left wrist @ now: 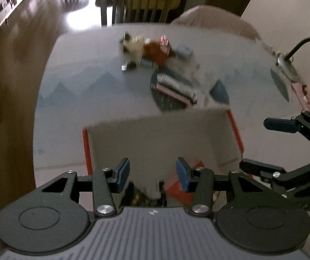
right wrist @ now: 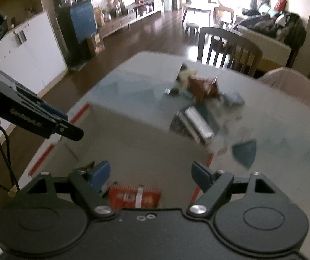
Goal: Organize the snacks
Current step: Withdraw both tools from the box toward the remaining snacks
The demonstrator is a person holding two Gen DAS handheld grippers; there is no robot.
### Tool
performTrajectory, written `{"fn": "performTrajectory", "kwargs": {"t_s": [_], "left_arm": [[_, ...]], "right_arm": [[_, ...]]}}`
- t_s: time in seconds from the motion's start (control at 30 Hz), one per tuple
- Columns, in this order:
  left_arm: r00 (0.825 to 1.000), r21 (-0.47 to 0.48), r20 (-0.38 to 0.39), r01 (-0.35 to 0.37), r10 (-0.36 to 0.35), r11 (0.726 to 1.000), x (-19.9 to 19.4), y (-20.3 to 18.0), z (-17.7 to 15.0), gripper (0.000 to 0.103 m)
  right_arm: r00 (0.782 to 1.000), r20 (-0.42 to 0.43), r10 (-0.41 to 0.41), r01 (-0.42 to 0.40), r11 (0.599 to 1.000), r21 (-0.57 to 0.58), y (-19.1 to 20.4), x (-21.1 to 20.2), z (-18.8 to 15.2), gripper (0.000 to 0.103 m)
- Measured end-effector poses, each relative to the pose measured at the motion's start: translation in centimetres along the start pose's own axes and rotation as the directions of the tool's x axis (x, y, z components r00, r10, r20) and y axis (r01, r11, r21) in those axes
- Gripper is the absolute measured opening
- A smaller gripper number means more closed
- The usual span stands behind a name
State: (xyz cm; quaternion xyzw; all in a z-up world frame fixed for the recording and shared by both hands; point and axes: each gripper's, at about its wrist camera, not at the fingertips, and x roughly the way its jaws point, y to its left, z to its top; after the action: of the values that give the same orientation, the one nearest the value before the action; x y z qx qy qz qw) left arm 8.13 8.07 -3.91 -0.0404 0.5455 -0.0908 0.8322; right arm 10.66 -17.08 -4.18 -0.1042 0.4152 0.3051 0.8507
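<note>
A cardboard box (left wrist: pixel 159 138) with red tape along its edges stands at the near side of the table, its pale flaps (right wrist: pixel 133 134) up. A red snack packet (right wrist: pixel 134 197) lies inside it, just below my right gripper (right wrist: pixel 150 176), which is open and holds nothing. Over the same box, my left gripper (left wrist: pixel 152 175) is also open and empty. Each gripper shows in the other's view: right gripper (left wrist: pixel 255 145), left gripper (right wrist: pixel 68 127). Further back lies a pile of snacks (left wrist: pixel 152 51) (right wrist: pixel 202 86), blurred. Silver packets rest on a dark round plate (left wrist: pixel 172 86) (right wrist: pixel 196 123).
A dark wooden chair (left wrist: pixel 133 2) (right wrist: pixel 226 45) and a beige covered chair (left wrist: pixel 215 19) (right wrist: pixel 293 84) stand at the table's far side. A gooseneck lamp (left wrist: pixel 306 43) is at the right. The table edge (left wrist: pixel 44 86) drops to a wooden floor on the left.
</note>
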Motion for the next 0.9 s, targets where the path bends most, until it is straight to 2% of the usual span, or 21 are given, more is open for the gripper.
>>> {"fn": "performTrajectory", "kwargs": {"t_s": [0.07,0.27,0.4,0.53,0.7,0.9], "left_arm": [[0.999,0.000,0.042,-0.016,0.016,1.000,-0.8,-0.2,1.1,0.062],[0.993,0.026,0.112,-0.052,0.049,0.998,-2.7,-0.4,4.7,0.063],[0.982,0.052,0.165,-0.103,0.093,0.993,-3.3,-0.9,7.3,0.070],[0.975,0.042,0.200,-0.108,0.098,0.993,-3.9,-0.7,9.8,0.071],[0.962,0.043,0.248,-0.129,0.114,0.991,-3.2,-0.3,12.9,0.082],[0.964,0.001,0.249,-0.093,0.090,0.996,-0.5,1.8,16.8,0.083]], "right_arm": [[1.000,0.024,-0.009,0.009,1.000,0.009,-0.7,-0.6,1.2,0.088],[0.998,0.062,-0.012,0.010,0.999,0.039,-3.0,-1.9,4.7,0.092],[0.996,0.086,-0.035,0.031,0.998,0.047,-4.6,-1.8,7.2,0.093],[0.991,0.120,-0.056,0.049,0.997,0.067,-6.1,-1.4,9.5,0.098],[0.985,0.152,-0.082,0.070,0.994,0.079,-7.9,0.0,11.8,0.103],[0.986,0.131,-0.105,0.099,0.994,0.051,-9.8,3.7,13.6,0.103]]}}
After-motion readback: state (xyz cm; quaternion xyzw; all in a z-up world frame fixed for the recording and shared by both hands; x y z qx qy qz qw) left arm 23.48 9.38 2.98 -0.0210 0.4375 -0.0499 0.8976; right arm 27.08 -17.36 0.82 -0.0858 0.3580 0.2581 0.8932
